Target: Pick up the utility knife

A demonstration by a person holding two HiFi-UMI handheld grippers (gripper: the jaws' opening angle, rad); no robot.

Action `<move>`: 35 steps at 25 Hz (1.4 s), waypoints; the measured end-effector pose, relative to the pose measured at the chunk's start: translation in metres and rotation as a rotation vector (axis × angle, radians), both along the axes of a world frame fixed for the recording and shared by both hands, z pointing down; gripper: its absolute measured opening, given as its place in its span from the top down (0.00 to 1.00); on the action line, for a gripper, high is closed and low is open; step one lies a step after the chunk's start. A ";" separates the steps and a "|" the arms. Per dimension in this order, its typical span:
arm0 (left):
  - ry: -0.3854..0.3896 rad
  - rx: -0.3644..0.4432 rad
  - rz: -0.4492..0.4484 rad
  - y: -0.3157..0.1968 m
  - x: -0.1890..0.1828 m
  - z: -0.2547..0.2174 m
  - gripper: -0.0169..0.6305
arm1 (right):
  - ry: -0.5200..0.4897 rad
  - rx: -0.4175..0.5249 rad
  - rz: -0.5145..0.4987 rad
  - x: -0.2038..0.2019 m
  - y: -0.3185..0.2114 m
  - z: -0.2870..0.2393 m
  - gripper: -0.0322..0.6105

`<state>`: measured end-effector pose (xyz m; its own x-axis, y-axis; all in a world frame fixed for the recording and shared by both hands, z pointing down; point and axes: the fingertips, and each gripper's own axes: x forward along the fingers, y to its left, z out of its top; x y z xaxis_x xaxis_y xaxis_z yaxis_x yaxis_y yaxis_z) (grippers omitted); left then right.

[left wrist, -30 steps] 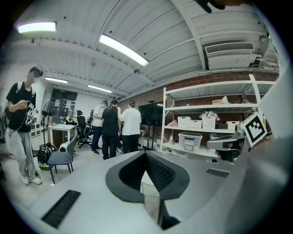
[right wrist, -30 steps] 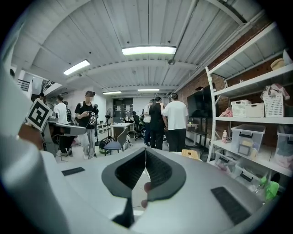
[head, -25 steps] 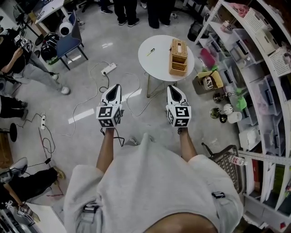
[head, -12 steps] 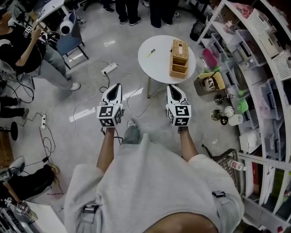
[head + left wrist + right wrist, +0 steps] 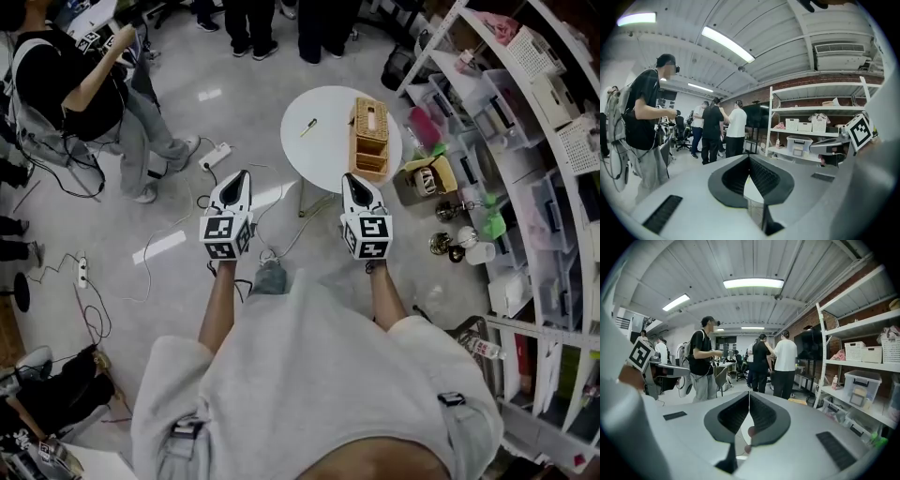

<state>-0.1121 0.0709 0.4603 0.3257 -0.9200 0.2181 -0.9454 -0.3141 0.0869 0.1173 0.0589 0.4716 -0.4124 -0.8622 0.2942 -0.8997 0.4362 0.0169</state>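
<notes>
Though well beyond jaws, utility knife (image 5: 308, 127)

The person wears a light grey short-sleeved shirt (image 5: 309, 375) with black clips (image 5: 450, 400) near its shoulders. Beyond the shirt, the left hand-held gripper (image 5: 242, 174) and the right hand-held gripper (image 5: 349, 178) are white, with dark ribbed jaws and black-and-white marker cubes (image 5: 226, 237).

The utility knife (image 5: 308, 128) was a small, slim yellow tool with a darker end. It lay flat on the round white worktop (image 5: 330, 150), angled diagonally in the left half, near the left edge, untouched and alone there.
</notes>
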 end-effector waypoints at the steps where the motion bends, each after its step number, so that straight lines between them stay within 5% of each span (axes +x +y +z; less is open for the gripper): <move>1: 0.004 0.002 0.006 -0.010 -0.004 -0.001 0.94 | 0.004 0.002 0.005 -0.005 -0.009 -0.002 0.90; 16: 0.053 0.014 0.097 -0.134 -0.068 -0.001 0.94 | 0.058 0.024 0.083 -0.070 -0.108 -0.017 0.90; 27: 0.068 -0.031 0.133 -0.156 -0.051 0.016 0.94 | 0.067 -0.027 0.105 -0.057 -0.123 0.000 0.90; 35: 0.041 -0.053 0.074 -0.183 -0.047 0.025 0.94 | 0.035 -0.035 0.042 -0.054 -0.170 0.011 0.90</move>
<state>-0.1592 -0.1126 0.4848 0.4017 -0.8806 0.2512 -0.9152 -0.3766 0.1433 0.0633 -0.1115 0.4829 -0.3649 -0.8673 0.3386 -0.9164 0.3989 0.0343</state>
